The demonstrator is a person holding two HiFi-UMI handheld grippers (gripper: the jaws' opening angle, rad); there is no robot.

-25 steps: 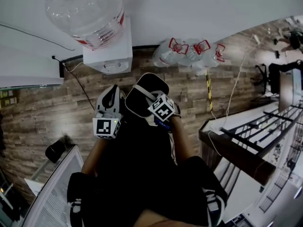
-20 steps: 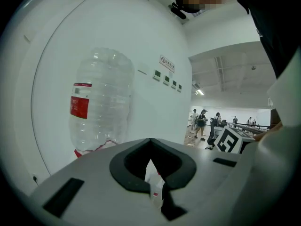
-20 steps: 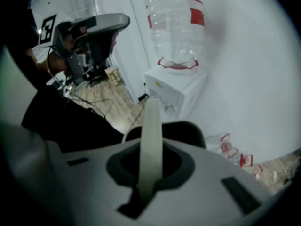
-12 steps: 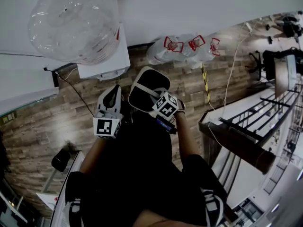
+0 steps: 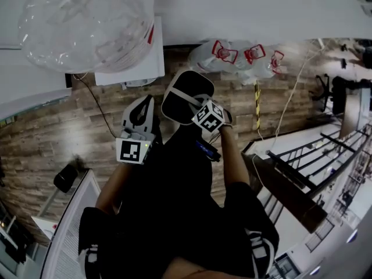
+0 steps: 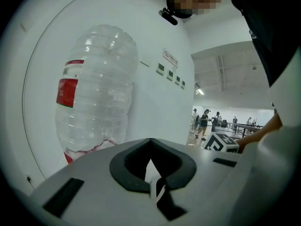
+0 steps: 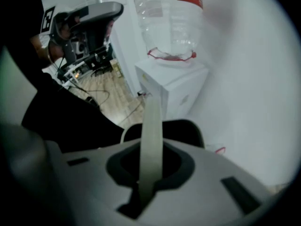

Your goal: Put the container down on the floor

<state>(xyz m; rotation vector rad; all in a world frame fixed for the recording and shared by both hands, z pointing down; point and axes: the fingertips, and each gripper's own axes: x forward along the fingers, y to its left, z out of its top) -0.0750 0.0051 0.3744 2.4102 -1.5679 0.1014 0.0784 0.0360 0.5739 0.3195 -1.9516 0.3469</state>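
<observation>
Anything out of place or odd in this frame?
Nothing looks spilled or damaged. Only oddities: clear jugs clustered loose on the floor against the wall, and a cable trailing across the floor beside them.

A clear jug (image 5: 87, 22) stands neck-down on a white dispenser (image 5: 139, 63) against the wall (image 5: 261, 7). More clear jugs (image 5: 241, 57) lie on the wood floor (image 5: 58, 132) at the wall's foot. A thin cable (image 5: 97, 106) crosses the floor below the dispenser. A yellow-black strip (image 5: 257, 106) lies near the dark railing (image 5: 308, 167). A black object (image 5: 65, 178) sits by the floor's left edge.
</observation>
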